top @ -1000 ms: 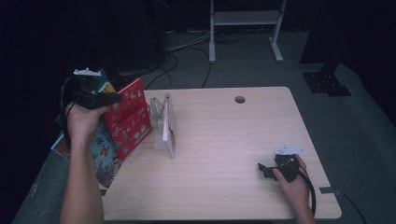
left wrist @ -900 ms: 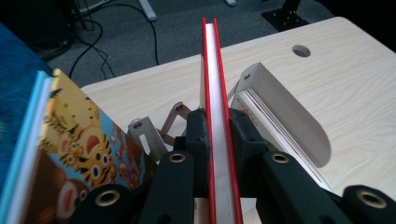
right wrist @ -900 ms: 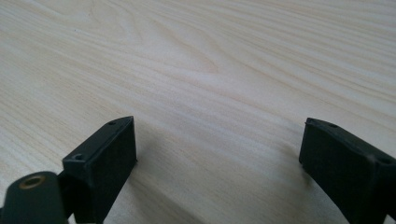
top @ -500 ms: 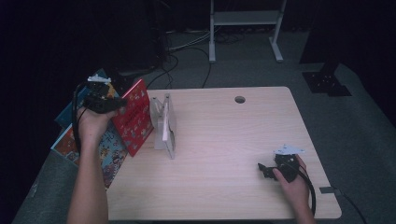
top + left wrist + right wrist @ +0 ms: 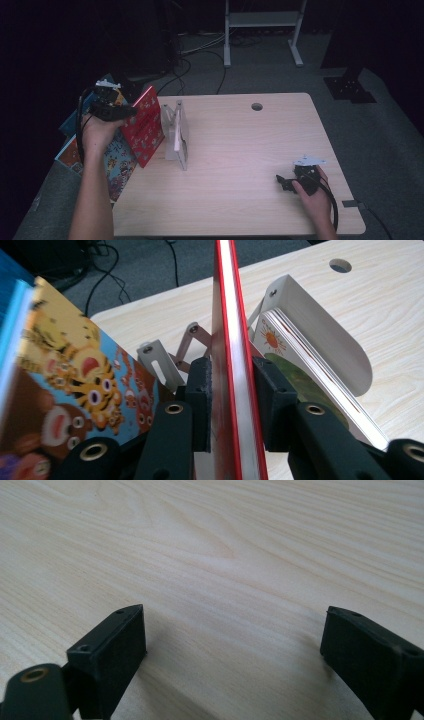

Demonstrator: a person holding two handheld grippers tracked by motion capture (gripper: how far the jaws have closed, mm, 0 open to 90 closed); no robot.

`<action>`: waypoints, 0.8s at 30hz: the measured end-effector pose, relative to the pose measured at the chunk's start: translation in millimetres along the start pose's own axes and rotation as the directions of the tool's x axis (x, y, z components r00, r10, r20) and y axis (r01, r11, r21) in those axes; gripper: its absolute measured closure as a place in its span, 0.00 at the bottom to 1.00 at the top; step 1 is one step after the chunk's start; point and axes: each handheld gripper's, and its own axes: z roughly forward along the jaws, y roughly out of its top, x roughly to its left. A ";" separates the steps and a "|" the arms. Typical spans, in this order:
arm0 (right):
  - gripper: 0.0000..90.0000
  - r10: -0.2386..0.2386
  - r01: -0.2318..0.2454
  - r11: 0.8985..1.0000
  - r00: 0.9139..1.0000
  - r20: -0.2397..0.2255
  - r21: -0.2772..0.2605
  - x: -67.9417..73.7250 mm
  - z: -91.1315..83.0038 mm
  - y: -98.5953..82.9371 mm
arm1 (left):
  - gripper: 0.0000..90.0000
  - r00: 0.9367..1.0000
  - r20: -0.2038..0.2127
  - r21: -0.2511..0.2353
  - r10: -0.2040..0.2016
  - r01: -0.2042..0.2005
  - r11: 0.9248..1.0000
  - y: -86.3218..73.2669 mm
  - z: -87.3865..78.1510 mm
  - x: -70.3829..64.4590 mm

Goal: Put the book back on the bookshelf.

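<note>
With jaws pinching it, left gripper (image 5: 131, 111) has swung the red book (image 5: 146, 125) upright toward the rack (image 5: 176, 131), left of frame; right gripper (image 5: 283, 182) idle, jaws spread.

Wide bare stretch of the pale wooden counter (image 5: 240, 150) is lying open around the right gripper (image 5: 281, 181). At the left edge, the clear upright book stand (image 5: 176, 134) is crowding the red picture book (image 5: 146, 125), the tiger-covered book (image 5: 75, 385) blocking behind.
</note>
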 end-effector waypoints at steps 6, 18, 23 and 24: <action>0.11 0.000 0.000 1.000 1.000 -0.001 0.000 0.0 0.0 0.0 | 0.77 1.000 -0.003 -0.008 0.017 -0.017 1.000 7.9 -19.3 1.3; 0.11 0.003 -0.003 1.000 1.000 0.000 -0.001 0.2 0.0 0.1 | 1.00 0.992 0.085 -0.035 0.090 -0.088 0.996 15.8 -47.4 -15.4; 0.11 0.001 -0.001 1.000 1.000 0.000 0.000 0.1 0.0 0.0 | 1.00 0.983 0.122 -0.036 0.134 -0.130 0.991 17.6 -49.0 -29.2; 0.11 0.001 -0.001 1.000 1.000 0.000 0.000 0.0 0.0 0.0 | 1.00 0.983 0.122 -0.036 0.134 -0.130 0.991 17.6 -49.0 -29.2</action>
